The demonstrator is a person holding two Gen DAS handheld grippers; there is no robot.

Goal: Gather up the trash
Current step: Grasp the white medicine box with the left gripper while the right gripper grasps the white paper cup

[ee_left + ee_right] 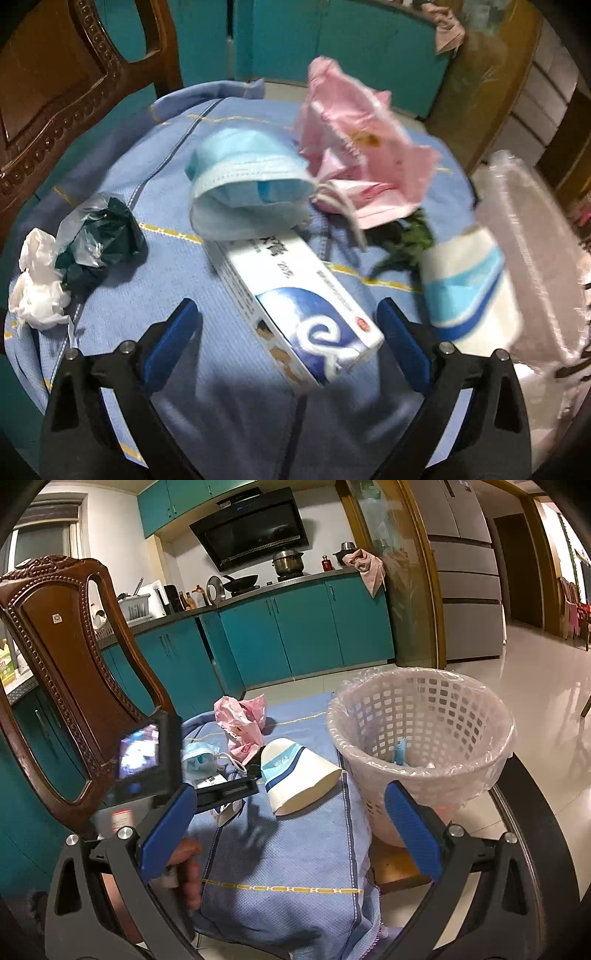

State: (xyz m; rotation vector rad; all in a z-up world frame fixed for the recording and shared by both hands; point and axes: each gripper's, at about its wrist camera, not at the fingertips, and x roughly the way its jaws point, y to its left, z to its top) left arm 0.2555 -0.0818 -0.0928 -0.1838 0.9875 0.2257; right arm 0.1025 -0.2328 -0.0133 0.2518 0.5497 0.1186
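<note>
Trash lies on a blue cloth (pixel 236 369). My left gripper (pixel 288 325) is open, its jaws either side of the near end of a white-and-blue box (pixel 295 295). Beyond it lie a blue face mask (pixel 247 192), a pink plastic bag (pixel 362 155), a crushed paper cup (pixel 469 291), a dark green wrapper (pixel 99 247) and white crumpled tissue (pixel 37 284). My right gripper (pixel 291 812) is open and empty above the cloth, with the paper cup (pixel 299 775) ahead and a lined white basket (pixel 421 738) to its right. The left gripper's body (pixel 147 760) partly hides the box.
A carved wooden chair (pixel 62 657) stands at the left of the cloth. Teal kitchen cabinets (pixel 295 635) are behind. The basket (pixel 532 251) sits at the cloth's right edge and holds some trash. Shiny tiled floor (pixel 546 672) extends to the right.
</note>
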